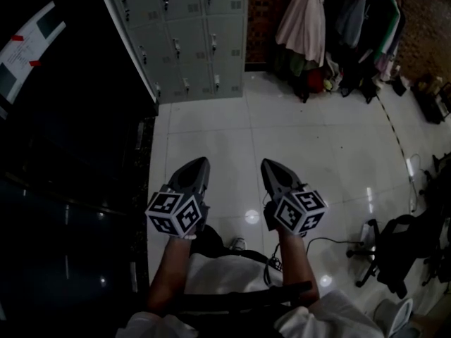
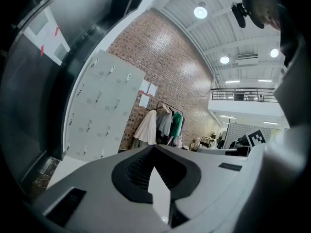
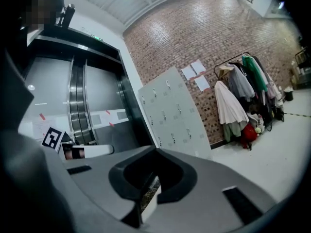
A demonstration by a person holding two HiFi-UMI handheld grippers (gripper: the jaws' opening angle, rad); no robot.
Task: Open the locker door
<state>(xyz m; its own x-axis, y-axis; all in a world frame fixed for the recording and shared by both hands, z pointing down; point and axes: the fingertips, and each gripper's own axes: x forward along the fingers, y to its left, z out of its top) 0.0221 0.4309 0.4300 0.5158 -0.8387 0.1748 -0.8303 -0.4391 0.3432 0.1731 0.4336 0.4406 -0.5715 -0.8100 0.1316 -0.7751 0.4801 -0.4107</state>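
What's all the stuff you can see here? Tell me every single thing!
lockers: one bank, pale grey, doors shut, far across the floor
brick wall: one, reddish, behind the lockers
papers: two, white, on the brick wall beside the lockers
clothes rack: one, pink, grey and green coats, right of the lockers
floor: white, shiny tiles
office chair: one, black, near right
left hand-held gripper: grey, shut, empty
right hand-held gripper: grey, shut, empty
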